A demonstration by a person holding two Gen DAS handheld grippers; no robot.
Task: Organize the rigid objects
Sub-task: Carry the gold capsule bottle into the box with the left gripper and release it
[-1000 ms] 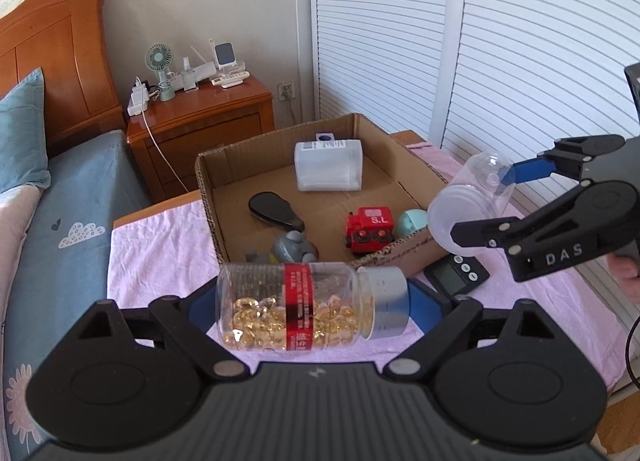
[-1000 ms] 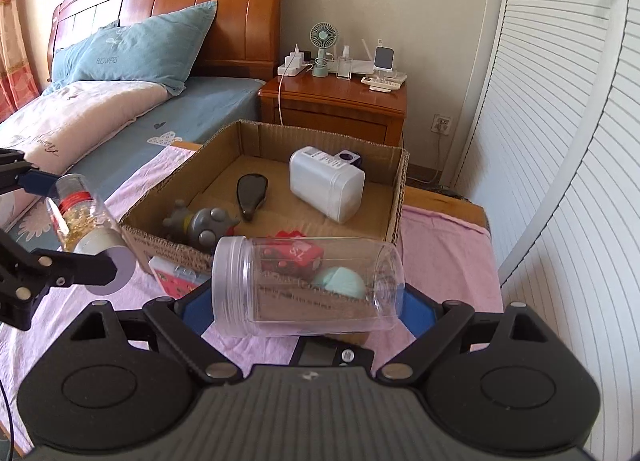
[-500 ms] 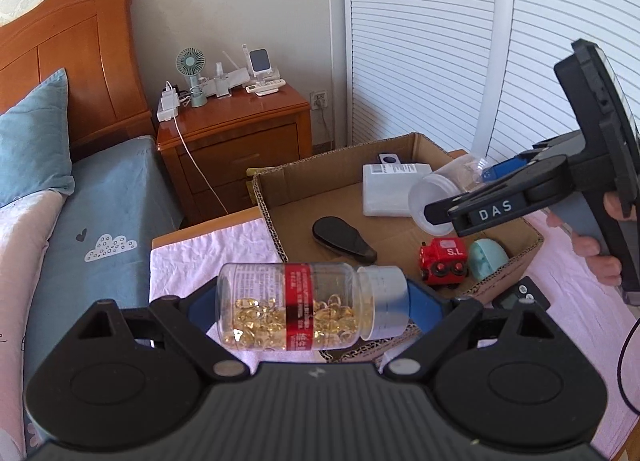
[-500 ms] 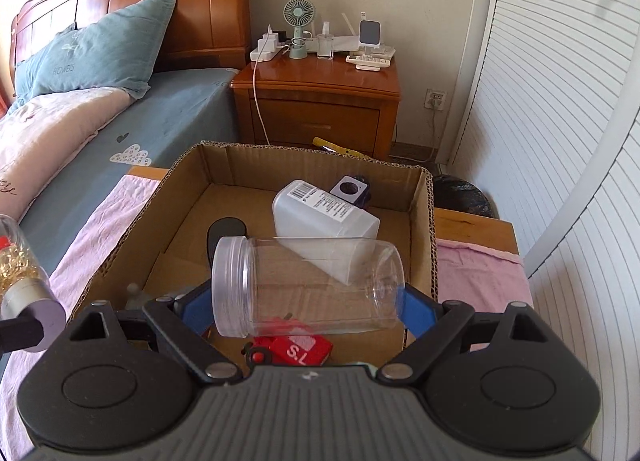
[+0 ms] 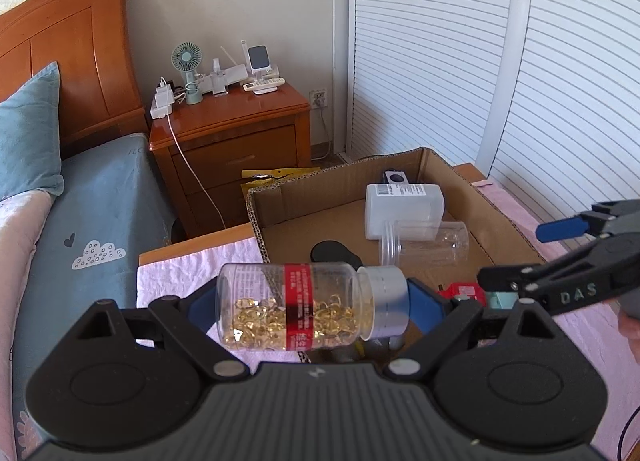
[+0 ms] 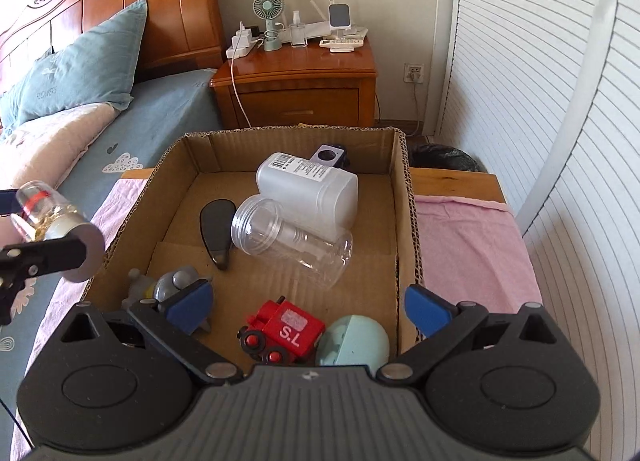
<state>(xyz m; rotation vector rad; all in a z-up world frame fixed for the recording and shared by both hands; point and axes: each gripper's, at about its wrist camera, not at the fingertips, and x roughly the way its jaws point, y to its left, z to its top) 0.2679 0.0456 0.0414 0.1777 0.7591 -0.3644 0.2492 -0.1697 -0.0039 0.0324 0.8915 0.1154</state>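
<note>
My left gripper [image 5: 316, 307] is shut on a clear capsule bottle [image 5: 308, 307] with a red label and grey cap, held sideways above the near left corner of the cardboard box [image 5: 272, 197]. It also shows in the right wrist view [image 6: 52, 221]. My right gripper [image 6: 308, 307] is open and empty above the box's near edge. An empty clear jar [image 6: 292, 239] lies on its side in the box [image 6: 404, 197], against a white container [image 6: 308, 189]; the jar also shows in the left wrist view [image 5: 424, 247].
In the box lie a black paddle-shaped item [image 6: 216, 225], a grey toy [image 6: 176, 287], a red toy car [image 6: 284, 331] and a teal egg-shaped case [image 6: 356, 345]. A pink cloth [image 6: 464, 245] covers the table. A bed [image 6: 80, 133] and nightstand [image 6: 296, 89] stand behind.
My right gripper has opened and let go of the clear jar, which now lies in the box. My left gripper with the capsule bottle has moved closer to the box.
</note>
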